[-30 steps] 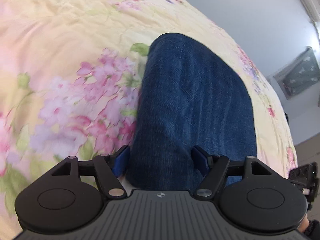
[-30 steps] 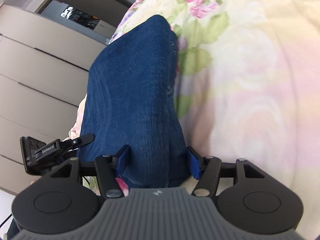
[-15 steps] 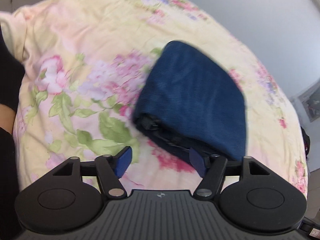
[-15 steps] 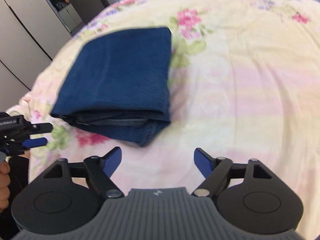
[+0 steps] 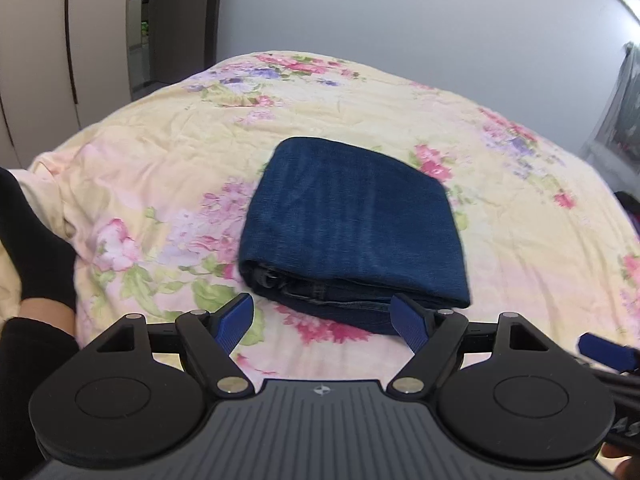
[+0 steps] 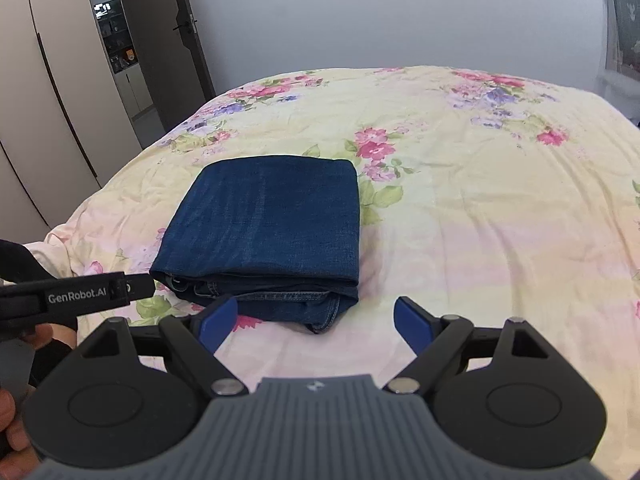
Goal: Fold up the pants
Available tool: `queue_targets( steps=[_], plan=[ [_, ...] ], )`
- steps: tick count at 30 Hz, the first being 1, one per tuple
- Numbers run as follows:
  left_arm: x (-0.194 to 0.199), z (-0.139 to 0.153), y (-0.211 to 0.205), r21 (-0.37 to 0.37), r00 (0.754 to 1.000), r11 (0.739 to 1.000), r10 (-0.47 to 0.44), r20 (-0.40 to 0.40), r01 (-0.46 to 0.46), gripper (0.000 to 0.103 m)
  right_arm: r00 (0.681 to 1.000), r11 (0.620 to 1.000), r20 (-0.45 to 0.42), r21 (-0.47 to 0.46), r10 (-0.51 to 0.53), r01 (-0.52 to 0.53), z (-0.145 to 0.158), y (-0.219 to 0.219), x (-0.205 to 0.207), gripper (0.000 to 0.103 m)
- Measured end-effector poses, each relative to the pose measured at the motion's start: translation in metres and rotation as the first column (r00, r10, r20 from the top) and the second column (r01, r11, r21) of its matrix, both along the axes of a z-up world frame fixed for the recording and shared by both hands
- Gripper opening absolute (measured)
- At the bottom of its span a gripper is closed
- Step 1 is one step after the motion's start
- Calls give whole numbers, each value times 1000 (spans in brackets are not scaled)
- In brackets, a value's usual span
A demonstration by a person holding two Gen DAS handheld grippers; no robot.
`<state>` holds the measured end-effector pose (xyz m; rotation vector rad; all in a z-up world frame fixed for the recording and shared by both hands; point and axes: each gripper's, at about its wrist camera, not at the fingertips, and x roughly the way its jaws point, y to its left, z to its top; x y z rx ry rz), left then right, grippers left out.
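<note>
1. The pants point(image 5: 352, 220) are lying folded into a thick denim rectangle on the floral quilt point(image 5: 160, 168), long axis running away from the cameras, layered open edges facing them.
2. The left gripper point(image 5: 322, 316) is spreading wider, nothing between its blue pads.
3. The right gripper point(image 6: 316, 318) is gaping wide and empty.
4. Only the right view is showing the left gripper's lettered side.

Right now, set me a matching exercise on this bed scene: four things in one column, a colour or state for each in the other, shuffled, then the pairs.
Things:
1. pants
2. bedspread
3. left gripper
4. gripper pads

Descriptions:
A. pale yellow with pink flowers
B. open, nothing between its jaws
C. folded into a dark blue stack
D. bright blue

Pairs: 1-C, 2-A, 3-B, 4-D
</note>
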<state>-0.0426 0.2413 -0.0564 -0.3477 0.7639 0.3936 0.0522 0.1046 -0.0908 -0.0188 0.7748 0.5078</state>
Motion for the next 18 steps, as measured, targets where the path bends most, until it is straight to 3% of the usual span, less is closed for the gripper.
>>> queue_targets(
  steps=[6,18],
  plan=[
    [4,-4,-10,17,1000,1000,-24,-15,24,93,999,995,16,-95,-34,35,-2,10,-7,82],
    [2,-6,-17,13,998,998,-59,-8,59,97,999,994,18,-103,-36,38,-5,8,-10,82]
  ],
)
